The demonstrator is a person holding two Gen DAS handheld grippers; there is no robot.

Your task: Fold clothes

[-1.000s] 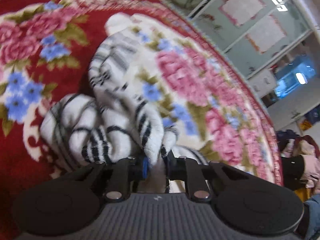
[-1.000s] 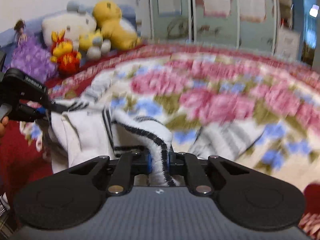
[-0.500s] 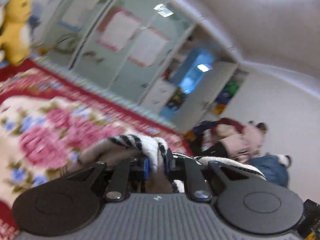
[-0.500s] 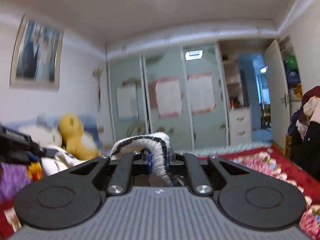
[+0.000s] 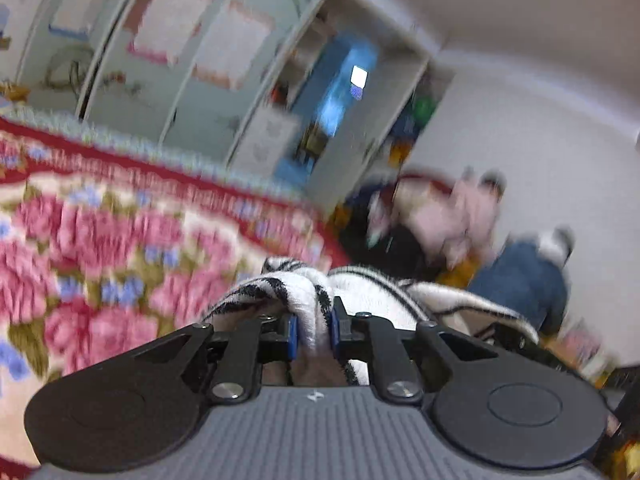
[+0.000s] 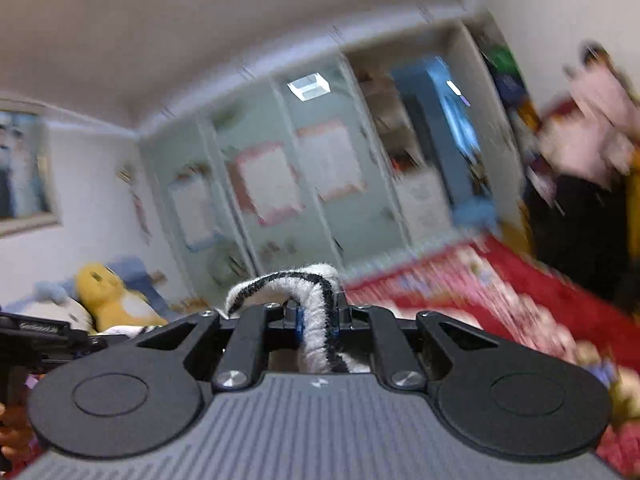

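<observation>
A fuzzy white garment with black stripes (image 5: 304, 292) is pinched between the blue pads of my left gripper (image 5: 312, 330), which is shut on a fold of it. The cloth trails off to the right, toward the other tool. My right gripper (image 6: 318, 322) is shut on another edge of the same striped garment (image 6: 296, 280), which arches up over its fingers. Both grippers are raised above the bed and point toward the wardrobe wall. Most of the garment hangs out of sight below the grippers.
A red bedspread with pink and blue flowers (image 5: 100, 240) lies below. Mirrored wardrobe doors (image 6: 280, 184) fill the far wall. Plush toys (image 6: 104, 292) sit at the bed's head, and a heap of clothes (image 5: 460, 216) stands at the right. The left tool (image 6: 36, 332) shows at the right view's left edge.
Both grippers lifted the striped garment off the bedspread, views swinging up to the wardrobe and ceiling. In the last half second both views tilted and the bed returned into sight.
</observation>
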